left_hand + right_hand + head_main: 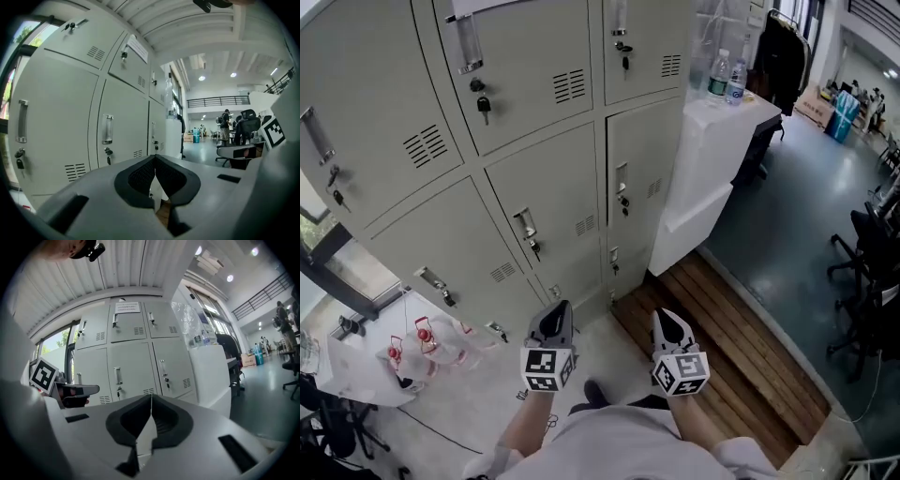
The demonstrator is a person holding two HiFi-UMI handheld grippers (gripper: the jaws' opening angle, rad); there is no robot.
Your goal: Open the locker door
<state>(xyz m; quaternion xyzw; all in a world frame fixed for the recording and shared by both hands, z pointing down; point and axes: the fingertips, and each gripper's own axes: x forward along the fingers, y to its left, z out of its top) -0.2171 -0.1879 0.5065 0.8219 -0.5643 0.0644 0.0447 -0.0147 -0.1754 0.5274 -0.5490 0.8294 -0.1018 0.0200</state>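
1. Head view: we stand before the locker bank [525, 122], a wall of flat, rectangular doors in pale grey painted metal. Each door carries a small block of louvred vent slots [584, 225].
2. The left gripper [554, 317] and the right gripper [669, 323] are held out side by side, low at the foot of the locker bank and apart from every door.
3. In the left gripper view the black ribbed fingers [140, 176] meet tip to tip, closed on nothing. The right gripper view shows its fingers [164, 418] closed and empty too.
4. We cannot tell which door is meant. The middle-column door [562, 197] of the locker bank is the closest candidate, ahead of and above both sets of fingers.
5. Its handle [524, 223] is a slim, bright metal pull whose long axis runs upright. A key [534, 248] hangs in the lock just beneath it.
6. We judge the left gripper the nearer one to that handle, since it sits almost under that column of the locker bank.
7. The coming move, as we read it, needs the fingers to part, rise along the locker bank and close across the upright pull.
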